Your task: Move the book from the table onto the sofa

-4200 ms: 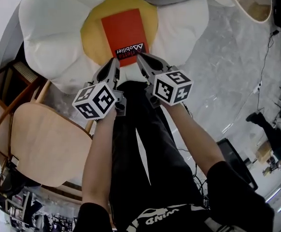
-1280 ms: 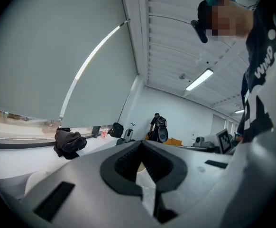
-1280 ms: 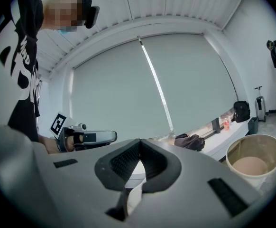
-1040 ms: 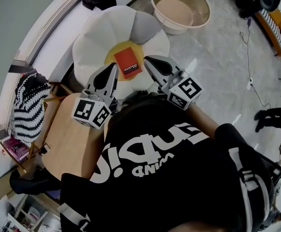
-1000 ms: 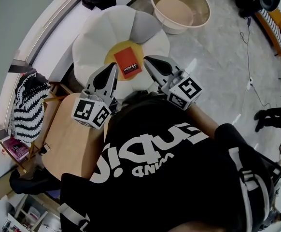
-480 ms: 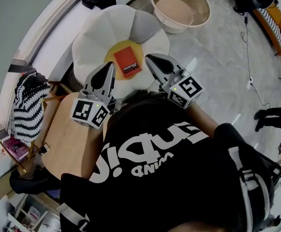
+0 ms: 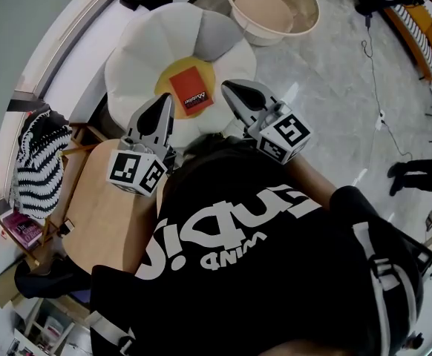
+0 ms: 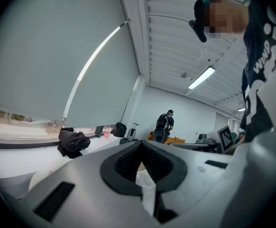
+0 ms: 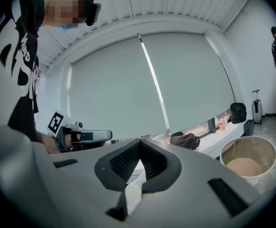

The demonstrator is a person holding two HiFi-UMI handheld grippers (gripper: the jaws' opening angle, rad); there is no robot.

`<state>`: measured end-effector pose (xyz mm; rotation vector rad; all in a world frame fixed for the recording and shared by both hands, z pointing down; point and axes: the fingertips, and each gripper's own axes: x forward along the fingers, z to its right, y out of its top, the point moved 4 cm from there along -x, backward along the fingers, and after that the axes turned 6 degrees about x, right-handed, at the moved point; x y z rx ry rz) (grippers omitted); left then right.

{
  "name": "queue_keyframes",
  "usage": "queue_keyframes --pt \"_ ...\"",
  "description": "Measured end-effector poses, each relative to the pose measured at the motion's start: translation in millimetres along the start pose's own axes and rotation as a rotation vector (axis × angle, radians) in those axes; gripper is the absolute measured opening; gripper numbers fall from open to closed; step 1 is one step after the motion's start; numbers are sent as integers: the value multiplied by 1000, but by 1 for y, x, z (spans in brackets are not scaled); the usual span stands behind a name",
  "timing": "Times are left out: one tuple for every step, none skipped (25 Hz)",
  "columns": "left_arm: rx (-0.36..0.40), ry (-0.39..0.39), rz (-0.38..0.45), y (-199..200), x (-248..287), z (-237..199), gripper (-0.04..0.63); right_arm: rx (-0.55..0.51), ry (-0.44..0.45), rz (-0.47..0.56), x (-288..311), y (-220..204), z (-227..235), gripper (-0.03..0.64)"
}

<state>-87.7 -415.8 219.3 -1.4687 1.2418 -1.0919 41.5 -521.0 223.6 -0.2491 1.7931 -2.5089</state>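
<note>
At the far left, a black-and-white striped fabric (image 7: 36,163) hangs over a wooden frame. To its right stands the round light-wood table (image 7: 101,217), its visible top bare.

The left gripper (image 7: 163,99) is held above the table's far edge. In the left gripper view, its jaws (image 8: 140,143) are pressed together with nothing between them.

Beyond the grippers lies the white flower-shaped sofa cushion with a yellow centre (image 7: 138,65). The red rectangular book (image 7: 190,92) lies flat on that yellow centre, clear of both grippers and between their tips in the head view.

The right gripper (image 7: 228,87) is level with the left one. Its jaws (image 9: 139,143) are likewise pressed together and empty.

At the far right, a round beige tub (image 7: 272,7) stands on the grey marbled floor (image 7: 335,80).
</note>
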Motion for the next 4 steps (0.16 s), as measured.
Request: queue_keyframes --pt "0 0 -3 -1 1 0 9 -1 0 -1 0 0 1 0" --pt "1 0 -5 -2 2 -1 9 -1 0 -2 1 0 3 2" --pt "2 0 -7 -2 3 -1 9 -1 -1 -3 1 1 4 1" --pt "2 0 -9 -3 4 -1 9 -1 -2 -3 1 1 6 2"
